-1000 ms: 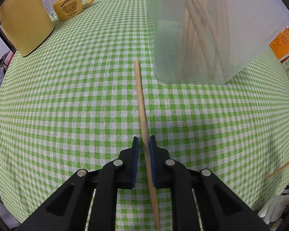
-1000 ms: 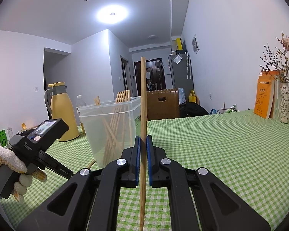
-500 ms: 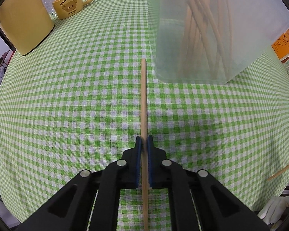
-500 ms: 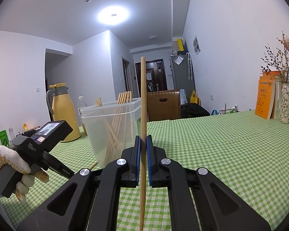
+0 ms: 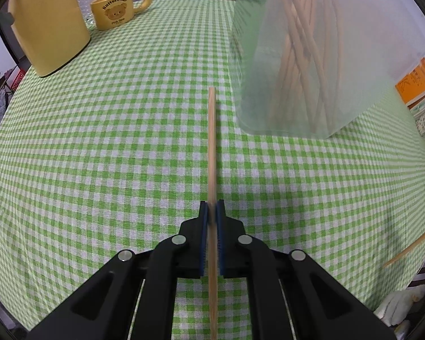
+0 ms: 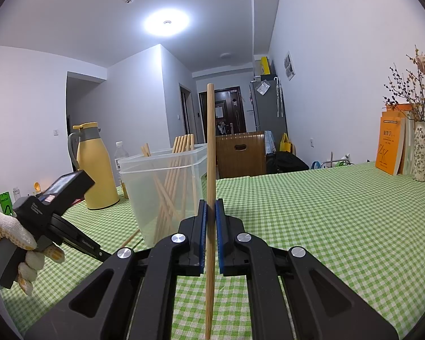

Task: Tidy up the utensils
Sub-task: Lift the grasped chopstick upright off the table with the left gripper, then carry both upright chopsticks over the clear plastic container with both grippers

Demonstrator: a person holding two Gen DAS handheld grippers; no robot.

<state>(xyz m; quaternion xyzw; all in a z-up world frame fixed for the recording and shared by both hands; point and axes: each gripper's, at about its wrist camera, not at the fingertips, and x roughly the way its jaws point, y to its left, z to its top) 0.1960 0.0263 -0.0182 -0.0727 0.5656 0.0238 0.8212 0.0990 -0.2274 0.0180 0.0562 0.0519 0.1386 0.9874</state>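
My left gripper [image 5: 211, 209] is shut on a wooden chopstick [image 5: 211, 147], pointing down at the green checked tablecloth [image 5: 113, 147]; the stick runs straight ahead between the blue pads. To its upper right stands a clear plastic container [image 5: 320, 65] with several chopsticks leaning inside. My right gripper [image 6: 210, 208] points level and is shut on another chopstick [image 6: 210, 141], held upright. The same container [image 6: 161, 187] stands just left of that stick. At the left of the right wrist view, a gloved hand [image 6: 5, 235] holds the left gripper's body.
A yellow thermos [image 5: 48, 22] and a yellow bear mug [image 5: 116, 8] stand at the far left. Another chopstick [image 5: 410, 245] lies at the table's right edge. Orange books [image 6: 389, 141] and a vase with dried flowers [image 6: 421, 153] sit at the far right.
The left gripper's jaws closed on the chopstick, straightened it from a slant, and lifted slightly toward the container. The right gripper kept still with its stick.
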